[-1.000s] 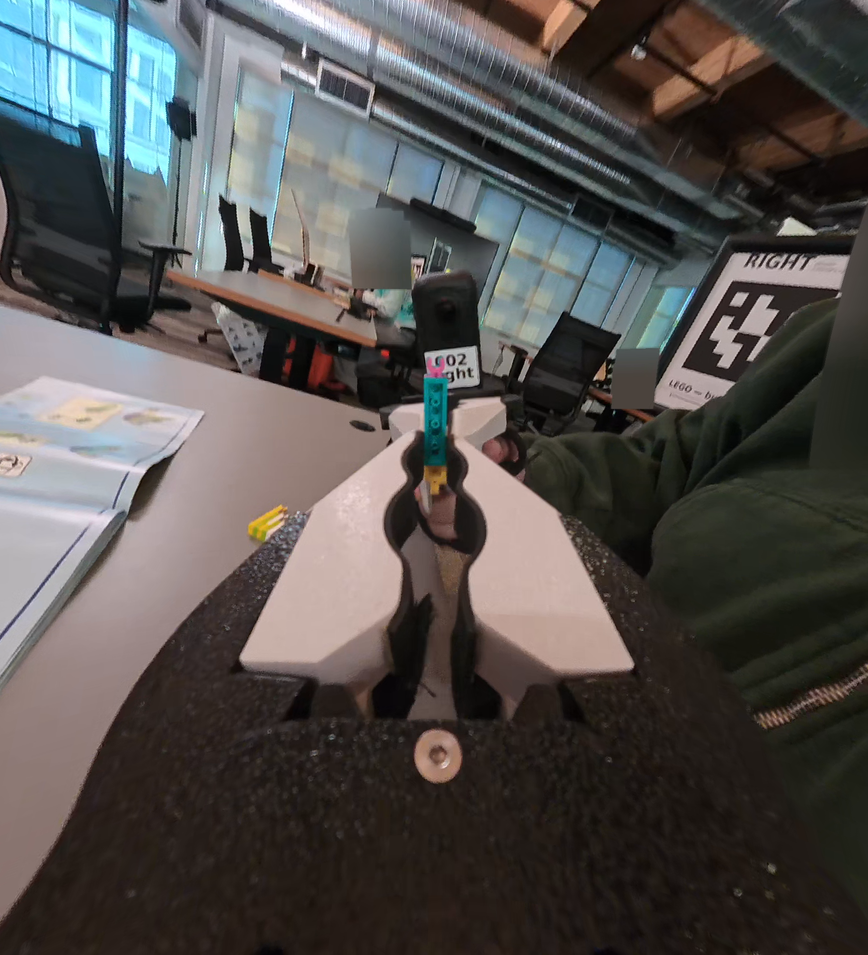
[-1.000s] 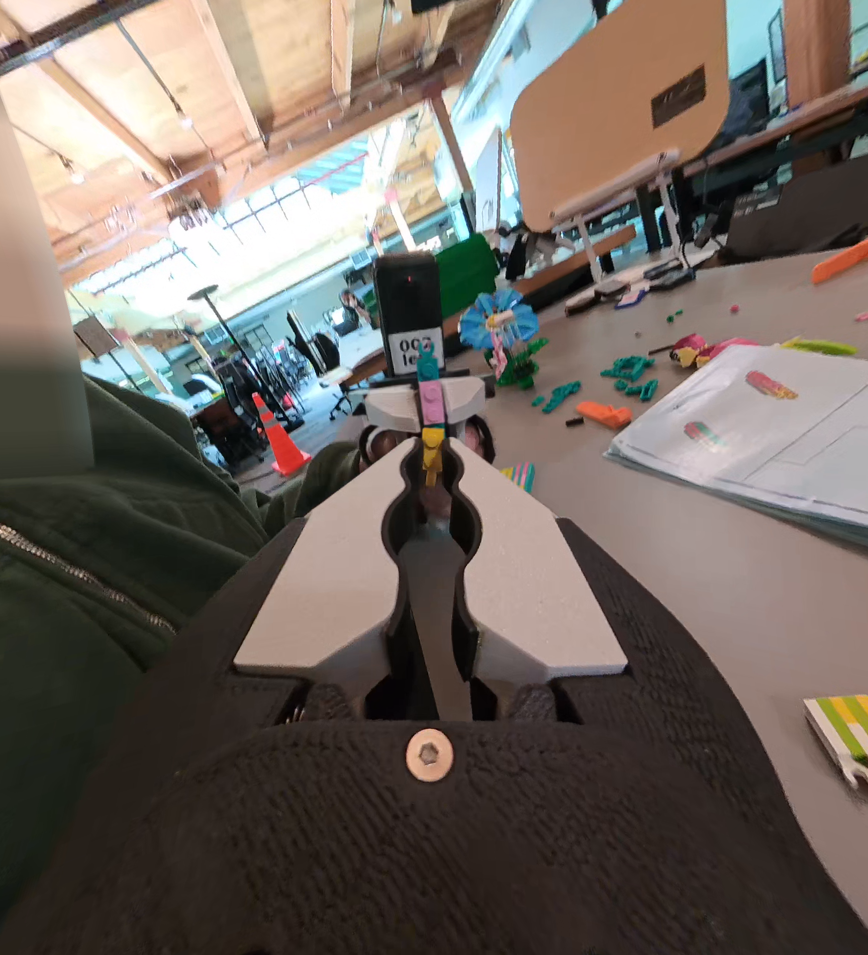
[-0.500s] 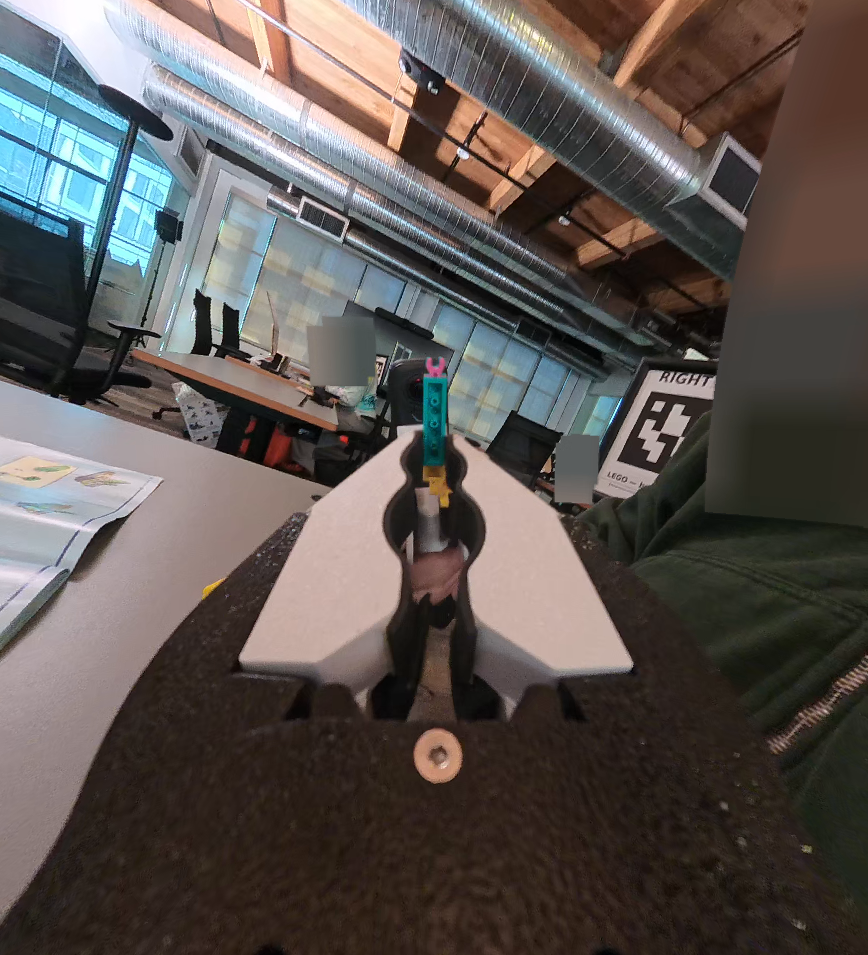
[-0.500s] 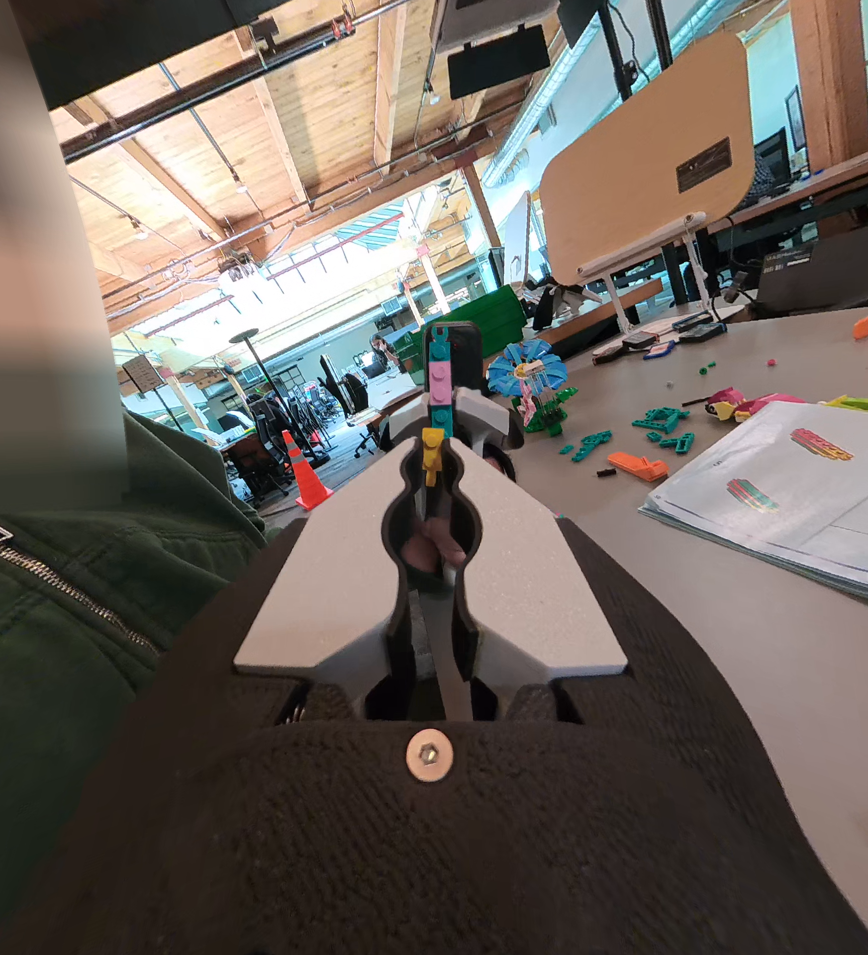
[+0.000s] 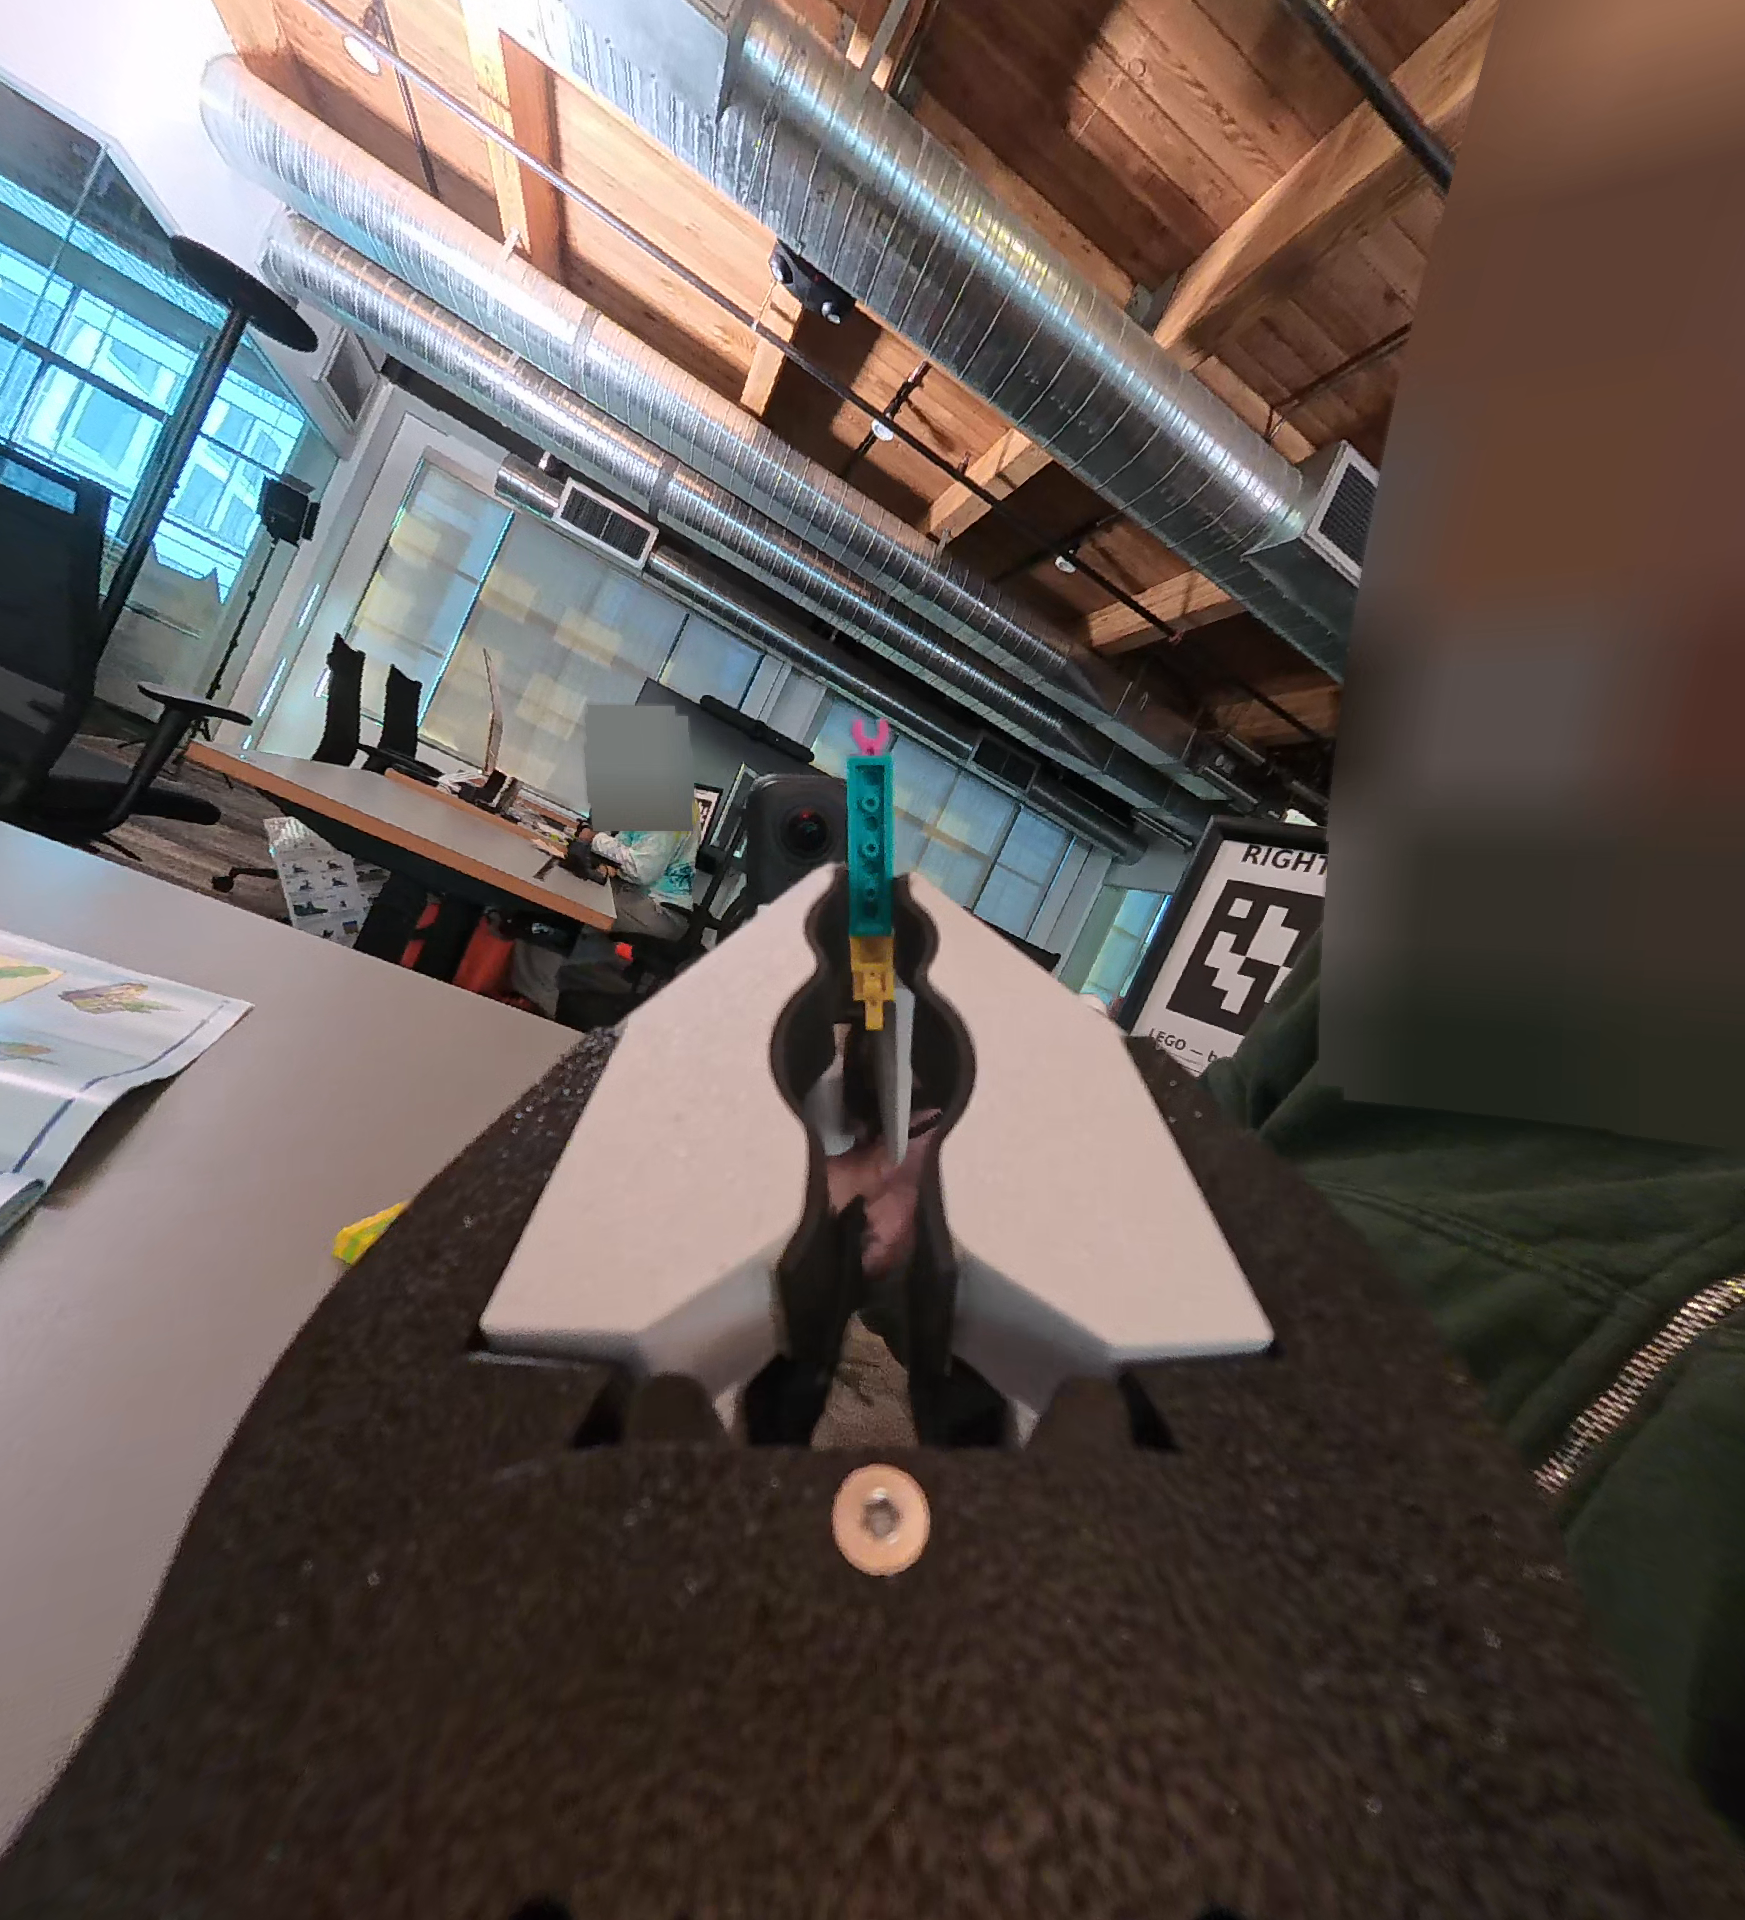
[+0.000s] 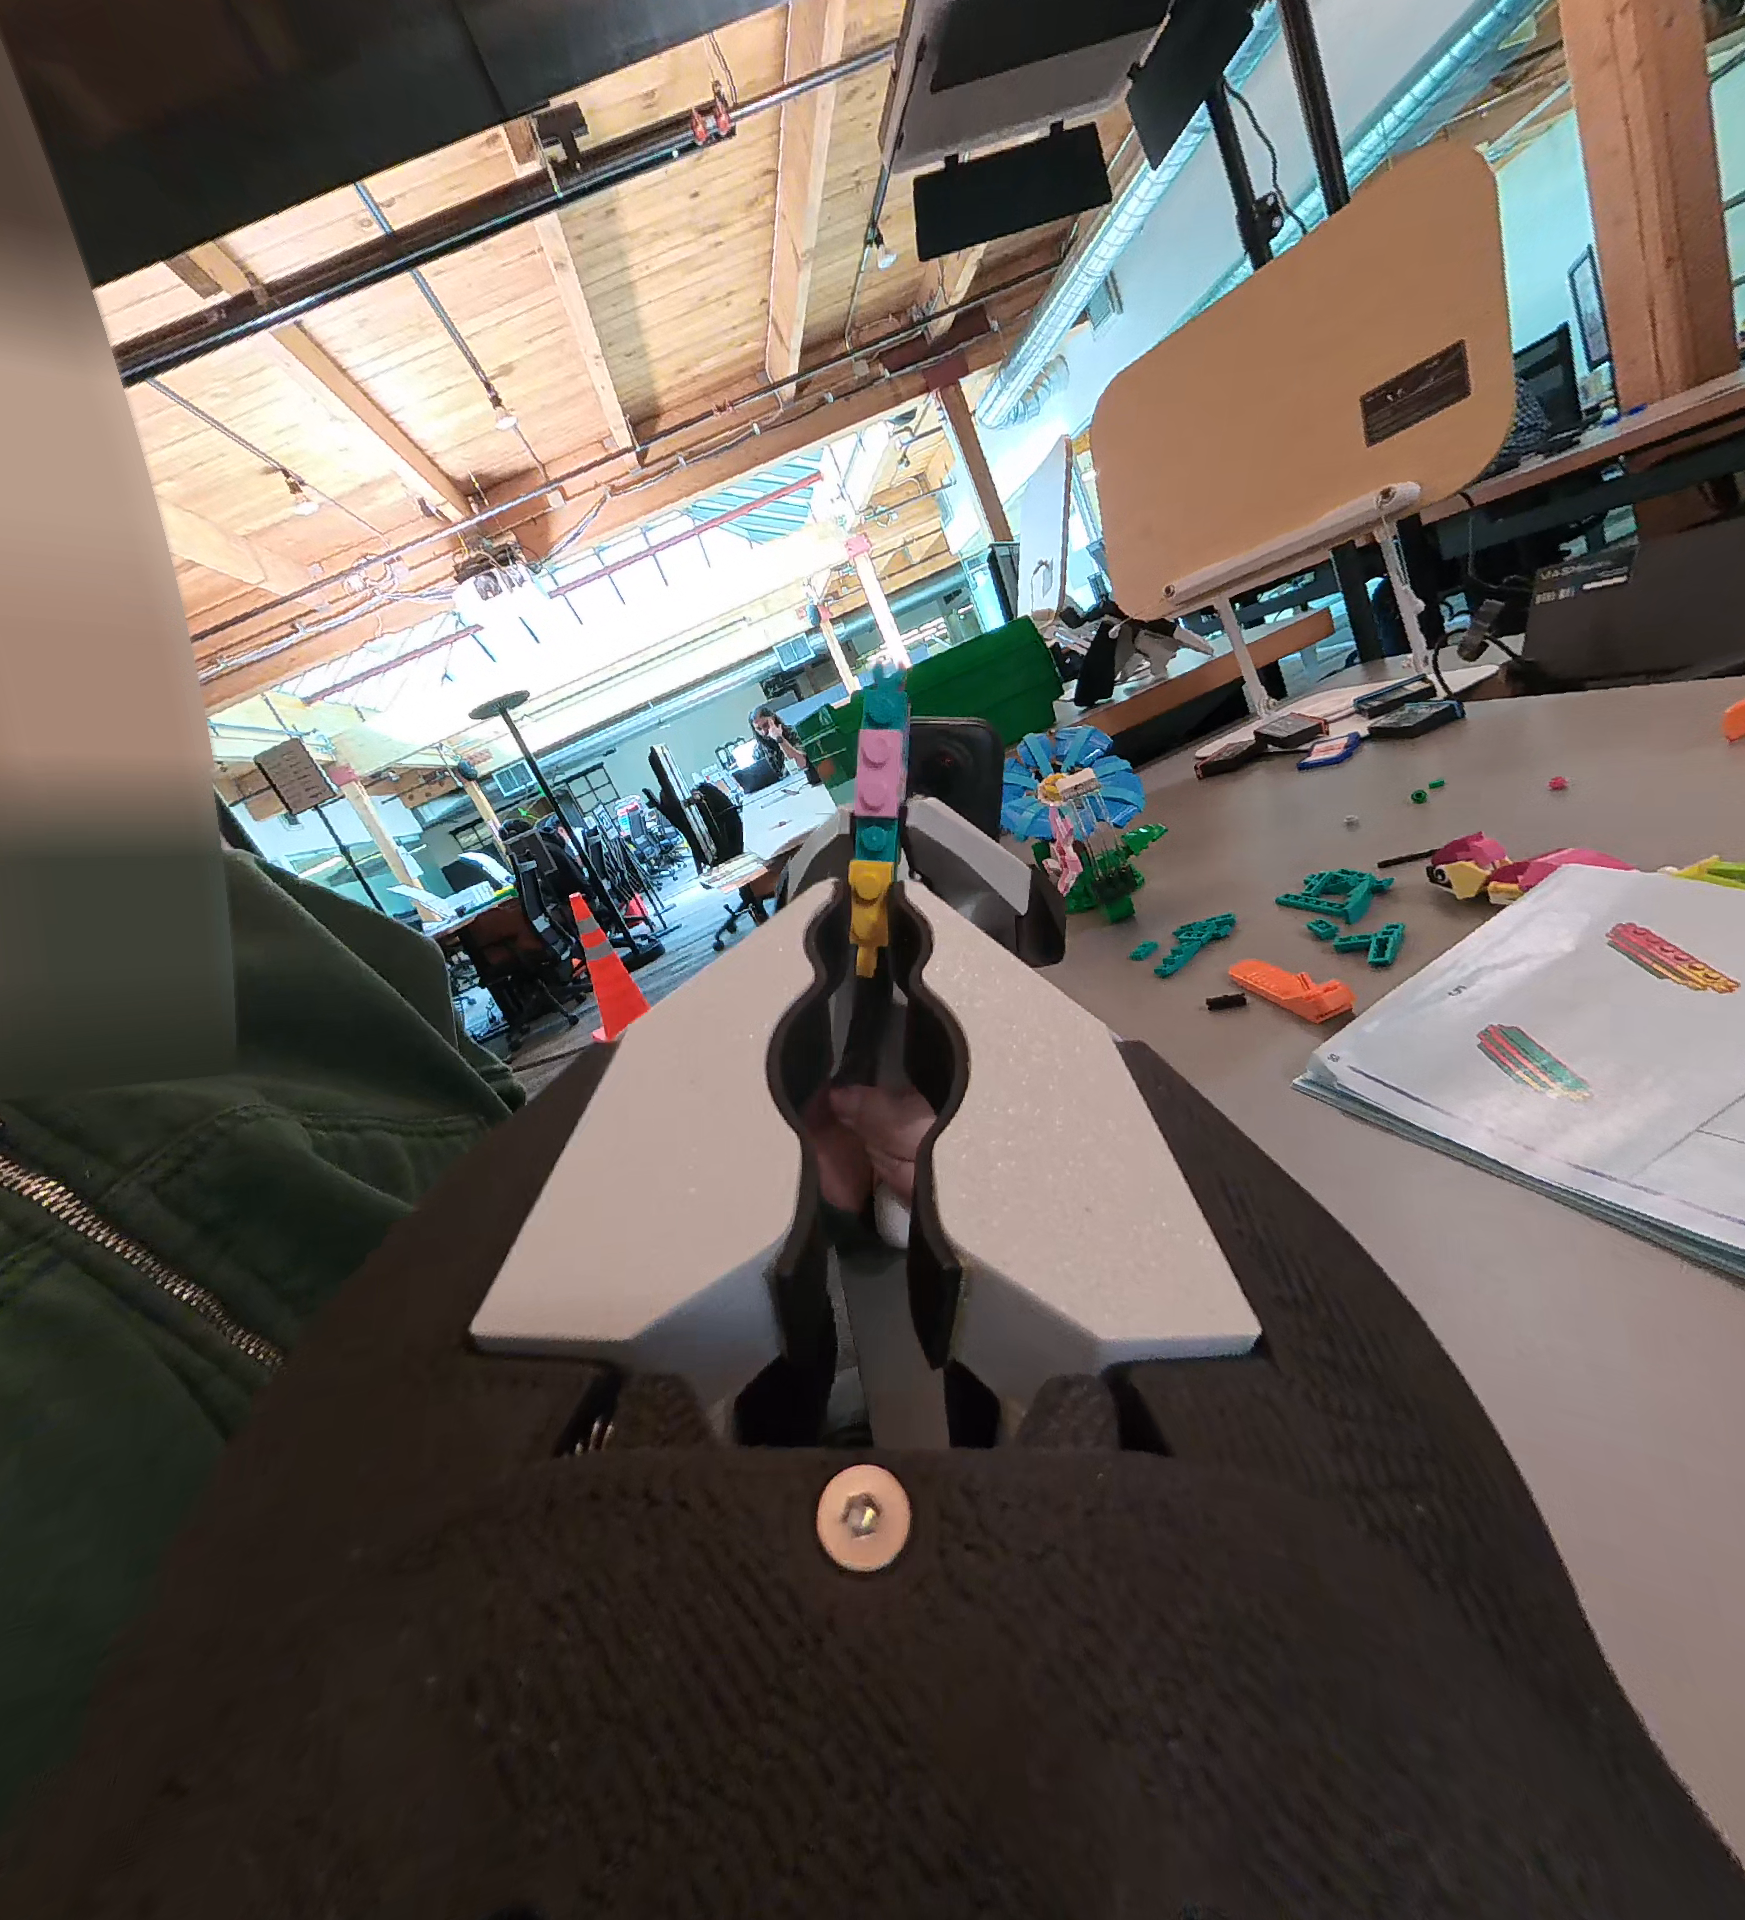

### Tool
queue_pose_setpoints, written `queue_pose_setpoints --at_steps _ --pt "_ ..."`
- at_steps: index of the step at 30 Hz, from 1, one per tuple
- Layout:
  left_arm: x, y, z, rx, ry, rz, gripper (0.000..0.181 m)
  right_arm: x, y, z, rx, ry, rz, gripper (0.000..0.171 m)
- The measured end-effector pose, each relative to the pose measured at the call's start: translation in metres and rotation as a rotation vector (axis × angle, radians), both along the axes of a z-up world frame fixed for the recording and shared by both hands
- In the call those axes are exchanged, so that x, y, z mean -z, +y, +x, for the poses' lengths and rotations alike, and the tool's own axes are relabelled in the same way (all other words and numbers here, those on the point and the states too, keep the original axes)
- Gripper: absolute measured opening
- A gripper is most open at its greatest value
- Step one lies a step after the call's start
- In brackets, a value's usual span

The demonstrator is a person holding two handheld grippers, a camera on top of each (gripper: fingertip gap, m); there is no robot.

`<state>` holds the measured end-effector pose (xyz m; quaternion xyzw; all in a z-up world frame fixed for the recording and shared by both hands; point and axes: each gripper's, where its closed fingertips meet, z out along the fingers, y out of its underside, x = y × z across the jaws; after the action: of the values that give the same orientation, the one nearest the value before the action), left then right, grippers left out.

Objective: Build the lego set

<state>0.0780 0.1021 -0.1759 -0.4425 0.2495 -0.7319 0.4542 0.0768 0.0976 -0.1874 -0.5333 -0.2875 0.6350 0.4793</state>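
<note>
My left claw [image 5: 870, 914] is pinched nearly closed on the lego strip [image 5: 869, 854], gripping its teal part at the tips; the yellow end hangs inside the claw's gap and a pink clip tops it. My right claw [image 6: 870, 914] is likewise closed on the same lego strip [image 6: 874, 821], clamping the yellow piece, with teal and pink plates rising above the tips. Both claws are lifted off the bench [image 6: 1470, 1382]. Right of my right claw lies an open instruction booklet [image 6: 1626, 1049]; beyond it sit loose teal pieces [image 6: 1335, 904], an orange piece [image 6: 1289, 987] and a blue lego flower [image 6: 1070, 800].
</note>
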Motion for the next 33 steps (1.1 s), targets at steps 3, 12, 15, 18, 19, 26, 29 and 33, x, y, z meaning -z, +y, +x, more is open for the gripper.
queue_pose_setpoints --at_steps 3,12,15,18,19,26,29,33 --pt "0.002 0.000 0.000 0.013 0.025 -0.005 0.005 0.001 0.000 0.000 -0.002 0.003 -0.008 0.005" --pt "0.014 -0.004 0.003 0.066 0.127 -0.010 0.006 0.002 0.001 0.001 -0.004 0.010 -0.023 0.005" --pt "0.015 -0.005 0.005 0.078 0.136 -0.010 0.005 0.004 0.000 0.000 -0.011 0.000 -0.023 0.005" --pt "0.020 -0.007 0.005 0.089 0.173 0.000 0.005 0.008 -0.001 0.000 -0.018 -0.024 -0.026 0.005" --pt "0.021 -0.007 0.006 0.086 0.187 0.002 0.005 0.009 -0.001 0.000 -0.021 -0.034 -0.027 0.005" --pt "0.024 -0.018 0.008 0.026 0.270 0.196 0.006 0.014 -0.011 0.001 -0.075 -0.174 0.037 0.005" --pt "0.023 -0.023 0.009 0.019 0.276 0.247 0.006 0.014 -0.016 0.002 -0.093 -0.268 0.104 0.006" --pt "0.024 -0.026 0.011 0.006 0.295 0.287 0.006 0.015 -0.021 0.003 -0.114 -0.362 0.155 0.005"
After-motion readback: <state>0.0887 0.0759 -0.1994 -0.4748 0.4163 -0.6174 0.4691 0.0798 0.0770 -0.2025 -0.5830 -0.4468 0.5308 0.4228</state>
